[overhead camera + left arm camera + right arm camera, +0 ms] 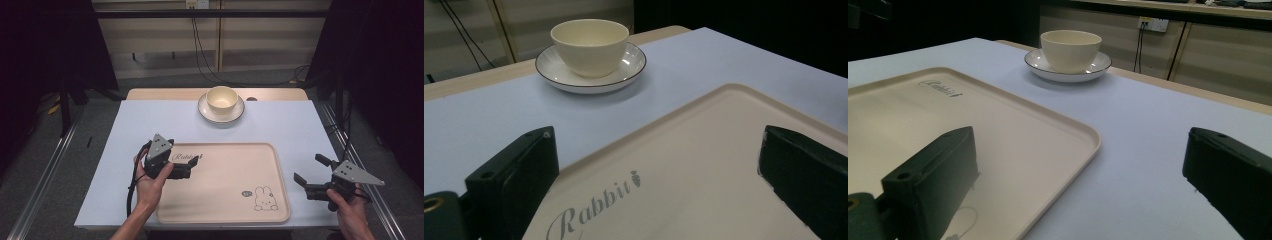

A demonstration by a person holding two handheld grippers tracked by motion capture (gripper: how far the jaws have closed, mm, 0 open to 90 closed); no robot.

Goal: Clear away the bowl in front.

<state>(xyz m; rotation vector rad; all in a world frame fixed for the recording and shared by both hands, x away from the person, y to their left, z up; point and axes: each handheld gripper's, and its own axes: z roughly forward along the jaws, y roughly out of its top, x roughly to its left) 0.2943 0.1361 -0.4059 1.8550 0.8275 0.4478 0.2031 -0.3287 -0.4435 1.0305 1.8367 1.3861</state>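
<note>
On the near half of the tabletop, lying flat and bare: wide cream tray, rounded corners, low raised rim, "Rabbit" lettering at the far left and a small rabbit drawing at the near right. Farther back, well apart from it: pale bowl sitting in a dark-edged plate.

Left gripper held low over the tray's far-left part, beside the lettering, jaws spread wide with nothing between them but tray. Seen from the left gripper view, left gripper with one jaw about at the rim and the other over the tray floor; cannot tell whether either touches. Right gripper just off the tray's right edge, over bare tabletop, jaws likewise wide apart and empty; from the right gripper view, right gripper pointing past the tray corner toward the bowl.

Judging by looks: probably moulded plastic, so light and stiff, little risk of breaking, but smooth and likely slick against hard jaws. Too broad to balance from one side; best taken at two opposite edges, left rim and right rim, roughly midway along each, so as to stay level. Rim low and thin, so needs one jaw slipped under the lip and one pressed on top, not a pinch on the flat floor. Likely to skate across the smooth tabletop if nudged sideways before the grip closes. Firm, even closing on both sides advised; lift together, kept level.
</note>
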